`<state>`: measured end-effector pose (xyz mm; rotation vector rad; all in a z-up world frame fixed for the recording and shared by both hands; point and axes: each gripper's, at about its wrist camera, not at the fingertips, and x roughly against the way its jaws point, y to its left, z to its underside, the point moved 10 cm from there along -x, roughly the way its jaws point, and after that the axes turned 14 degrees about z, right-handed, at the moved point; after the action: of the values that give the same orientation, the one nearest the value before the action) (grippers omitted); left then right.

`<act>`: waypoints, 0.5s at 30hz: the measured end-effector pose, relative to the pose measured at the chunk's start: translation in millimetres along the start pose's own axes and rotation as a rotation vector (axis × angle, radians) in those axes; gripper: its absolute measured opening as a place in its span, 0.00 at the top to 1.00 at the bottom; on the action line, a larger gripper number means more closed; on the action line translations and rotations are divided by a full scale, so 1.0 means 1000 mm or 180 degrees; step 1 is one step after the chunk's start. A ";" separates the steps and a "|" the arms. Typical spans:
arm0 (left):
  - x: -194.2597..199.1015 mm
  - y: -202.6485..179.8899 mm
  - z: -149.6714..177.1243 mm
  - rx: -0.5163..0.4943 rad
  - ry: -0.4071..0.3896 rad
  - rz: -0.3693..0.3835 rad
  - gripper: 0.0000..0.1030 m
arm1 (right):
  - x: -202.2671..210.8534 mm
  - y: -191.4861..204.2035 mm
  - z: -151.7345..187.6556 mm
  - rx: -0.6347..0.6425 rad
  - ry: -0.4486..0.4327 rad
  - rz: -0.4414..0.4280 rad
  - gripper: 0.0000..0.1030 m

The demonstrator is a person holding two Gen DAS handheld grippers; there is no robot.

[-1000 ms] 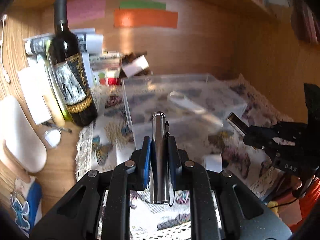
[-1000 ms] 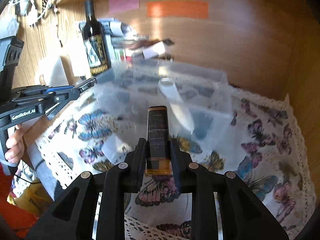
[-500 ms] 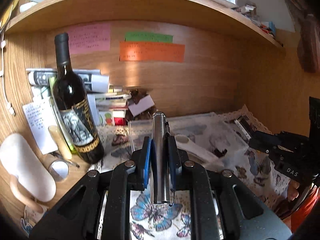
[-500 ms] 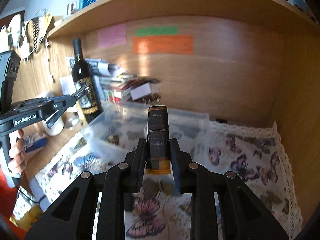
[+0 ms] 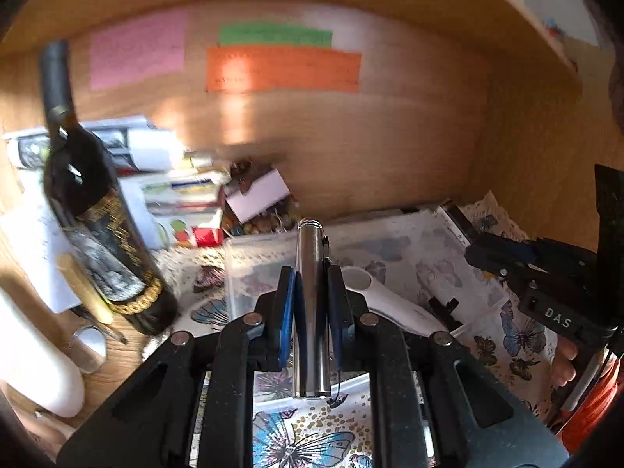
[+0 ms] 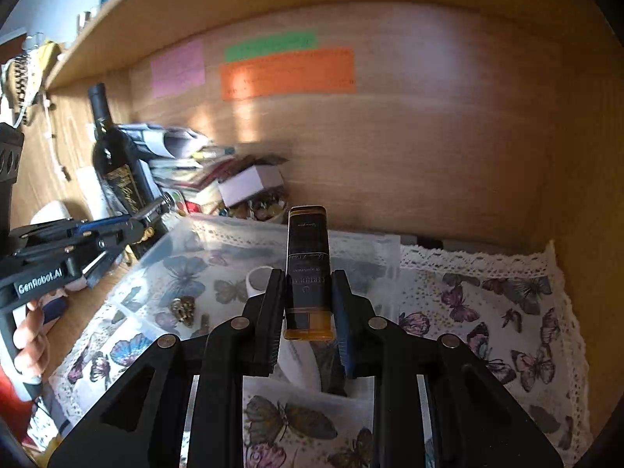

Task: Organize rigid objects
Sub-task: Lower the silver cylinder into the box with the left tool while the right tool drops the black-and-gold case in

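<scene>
My left gripper [image 5: 311, 292] is shut on a slim silver metal cylinder [image 5: 310, 304] that points forward over a clear plastic compartment box [image 5: 249, 269]. My right gripper [image 6: 308, 296] is shut on a small dark bottle with an amber base [image 6: 308, 273], held above the same clear box [image 6: 187, 257]. A white tube-like object [image 5: 390, 300] lies in the box, also seen in the right wrist view [image 6: 259, 279]. A small brass trinket [image 6: 183, 308] lies in a box compartment. Each gripper shows in the other's view: right [image 5: 472, 249], left [image 6: 156, 210].
A dark wine bottle [image 5: 93, 210] stands left on the wooden desk, with stacked papers and small boxes [image 5: 187, 195] behind it. A white object [image 5: 35, 355] lies at far left. A butterfly-print cloth [image 6: 487, 312] covers the desk. A wooden wall with coloured notes [image 5: 280, 66] and a shelf close the space.
Both grippers have kept their objects. The views have tilted back down and moved closer toward the clear box and the back wall.
</scene>
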<state>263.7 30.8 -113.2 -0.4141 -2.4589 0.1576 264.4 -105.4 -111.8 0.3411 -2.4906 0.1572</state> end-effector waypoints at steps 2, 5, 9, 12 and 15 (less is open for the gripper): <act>-0.013 0.004 0.005 0.0027 0.0101 -0.0007 0.85 | -0.010 0.003 0.004 0.0008 0.0078 -0.0023 0.79; -0.029 0.008 0.014 0.0075 0.0243 0.0020 0.85 | -0.024 0.006 0.011 0.0033 0.0182 -0.0026 0.79; -0.049 0.011 0.025 0.0119 0.0426 0.0064 0.85 | -0.041 0.006 0.020 0.0046 0.0317 -0.0009 0.79; -0.062 0.011 0.032 0.0147 0.0545 0.0109 0.85 | -0.048 0.007 0.025 0.0067 0.0392 -0.0018 0.79; -0.071 0.009 0.037 0.0125 0.0608 0.0107 0.85 | -0.053 0.009 0.027 0.0137 0.0402 0.0025 0.79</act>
<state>296.8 15.7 -184.7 -0.4332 -2.2587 0.1722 287.7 -91.1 -165.4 0.3292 -2.3669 0.2289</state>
